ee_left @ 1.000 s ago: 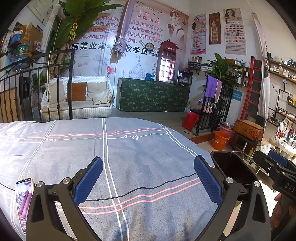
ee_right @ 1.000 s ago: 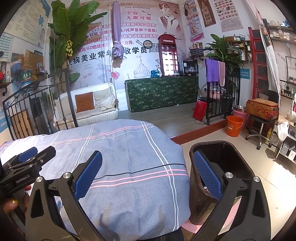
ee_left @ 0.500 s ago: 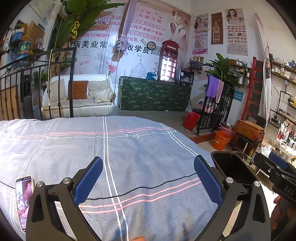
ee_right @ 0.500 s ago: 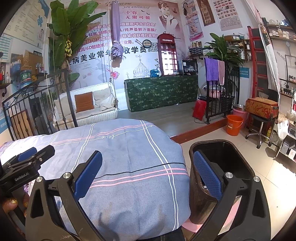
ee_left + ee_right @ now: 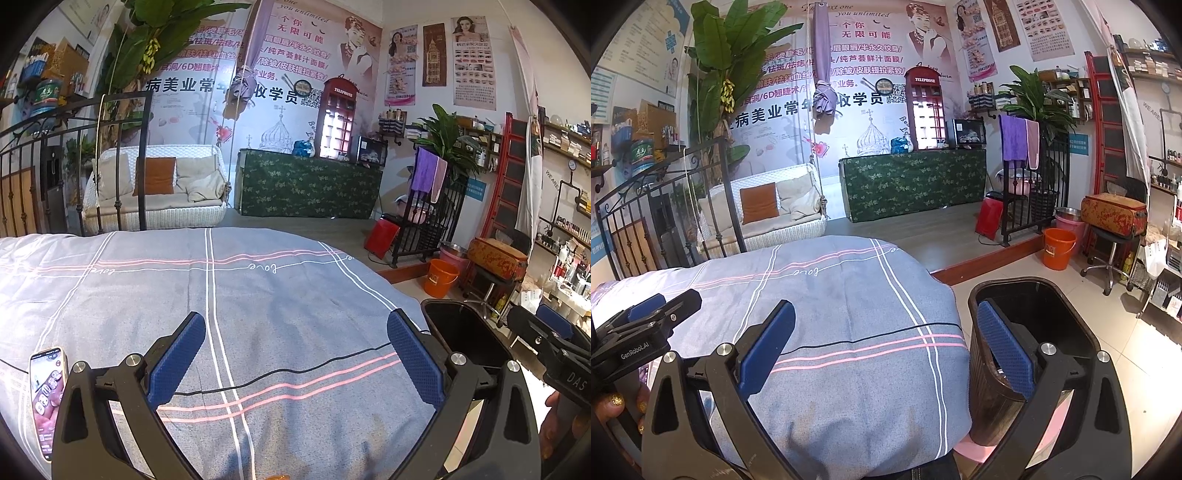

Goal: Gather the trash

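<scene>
A grey-blue quilt (image 5: 258, 314) crossed by pink and white stripes fills the lower half of both wrist views, spread smooth across a bed with a black iron bed frame (image 5: 665, 206) at 10 o'clock. Beyond it, at 12 o'clock, a white wicker swing sofa (image 5: 155, 192) and a green-draped counter (image 5: 310, 188) stand against a poster-covered wall.

A black trash bin (image 5: 1030, 295) stands on the tiled floor just beside the bed's corner, at 4 o'clock in the right wrist view and at 3 o'clock in the left wrist view (image 5: 461, 332); its opening faces up and its inside reads dark, contents too dim to tell. An orange bucket (image 5: 1058, 247) sits well apart from it, further back at 2 o'clock.

The left gripper (image 5: 295, 354) hovers above the quilt with jaws spread wide and nothing between its blue pads. The right gripper (image 5: 886, 347) is likewise wide apart and empty, its left pad over the quilt and its right pad in line with the bin's mouth.

A phone (image 5: 48, 398) with a lit screen lies on the quilt at 8 o'clock in the left wrist view, just beside the left gripper's frame. A hand (image 5: 617, 410) grips the left gripper's handle at 8 o'clock in the right wrist view.
</scene>
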Demonstrator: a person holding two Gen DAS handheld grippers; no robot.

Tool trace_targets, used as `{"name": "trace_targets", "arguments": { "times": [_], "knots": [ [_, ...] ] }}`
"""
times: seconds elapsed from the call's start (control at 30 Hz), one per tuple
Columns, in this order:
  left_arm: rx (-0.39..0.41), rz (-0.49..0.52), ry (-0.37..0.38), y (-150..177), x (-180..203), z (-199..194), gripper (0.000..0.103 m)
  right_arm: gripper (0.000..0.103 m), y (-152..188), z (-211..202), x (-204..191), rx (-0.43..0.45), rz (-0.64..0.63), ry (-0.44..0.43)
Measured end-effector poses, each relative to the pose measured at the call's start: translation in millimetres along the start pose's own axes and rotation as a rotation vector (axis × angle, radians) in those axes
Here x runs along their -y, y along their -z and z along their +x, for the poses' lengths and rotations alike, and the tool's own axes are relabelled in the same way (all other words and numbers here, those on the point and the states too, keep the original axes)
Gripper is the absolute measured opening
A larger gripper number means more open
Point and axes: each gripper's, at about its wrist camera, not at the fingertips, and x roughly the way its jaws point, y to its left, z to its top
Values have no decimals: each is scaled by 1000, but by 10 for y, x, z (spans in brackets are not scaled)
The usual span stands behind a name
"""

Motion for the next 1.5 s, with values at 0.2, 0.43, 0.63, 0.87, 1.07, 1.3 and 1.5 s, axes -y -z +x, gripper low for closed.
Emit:
{"name": "trace_targets", "arguments": {
  "times": [0.2,0.43,0.63,0.87,1.07,1.3,1.5],
  "knots": [
    [-3,-5,15,-19,-16,10,97,97,-1,-2,9,0,0,1],
    [-4,6,7,-33,11,32,97,97,0,-2,14,-1,0,1],
    [-6,20,0,-14,38,32,97,97,8,5,14,-2,2,2],
    [-5,20,2,-13,46,29,97,97,29,11,27,-3,4,4],
    [-7,30,-5,1,46,41,97,97,62,28,43,-5,5,4],
    [-13,34,-8,11,26,72,97,97,101,39,63,-7,8,5],
    [-13,34,-8,22,16,76,97,97,125,44,84,-10,8,6]
  ]
}}
